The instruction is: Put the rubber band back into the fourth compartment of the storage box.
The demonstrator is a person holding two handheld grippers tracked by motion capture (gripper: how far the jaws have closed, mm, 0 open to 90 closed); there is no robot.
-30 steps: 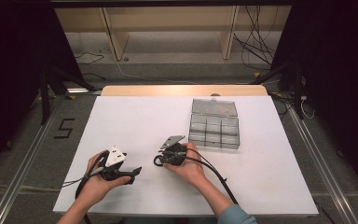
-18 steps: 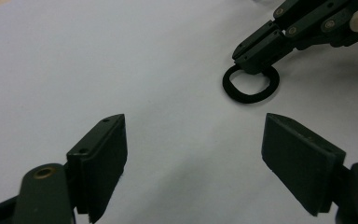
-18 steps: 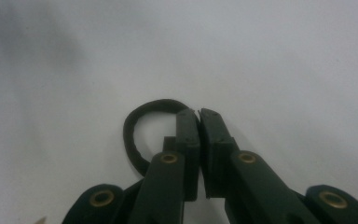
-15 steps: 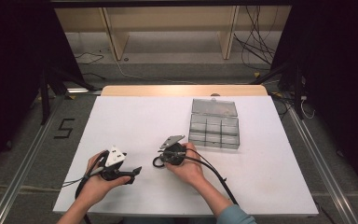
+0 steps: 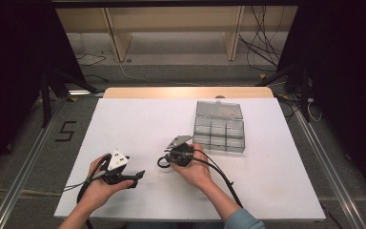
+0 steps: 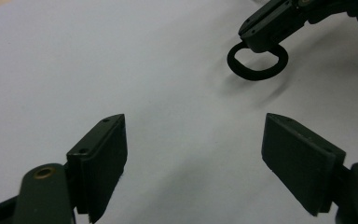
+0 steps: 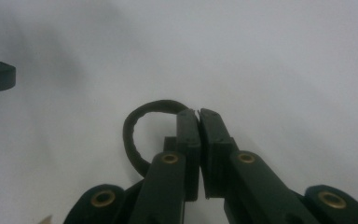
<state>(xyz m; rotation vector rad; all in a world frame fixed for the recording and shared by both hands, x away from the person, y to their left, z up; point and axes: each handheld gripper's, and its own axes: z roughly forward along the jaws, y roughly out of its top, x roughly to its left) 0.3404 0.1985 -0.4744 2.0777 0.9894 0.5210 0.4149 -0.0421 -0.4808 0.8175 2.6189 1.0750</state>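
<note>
Right gripper (image 7: 199,112) pinching a black ring (image 7: 142,128)
Its jaws have just been closing and are now clamping the ring against the white table (image 5: 138,119), near the clear box (image 5: 219,129); left gripper (image 6: 193,163) is resting wide open nearby

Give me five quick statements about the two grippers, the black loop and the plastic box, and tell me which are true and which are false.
1. The right gripper is shut on the black loop. True.
2. The left gripper is clamped on the loop too. False: its jaws stand wide apart with nothing between them.
3. The clear compartment box has its lid open. True.
4. The box stands on the person's left side of the white table. False: it stands on the right side, beyond the right gripper.
5. The loop lies inside a compartment of the box. False: it is at the right gripper's jaws, over the bare table.
</note>
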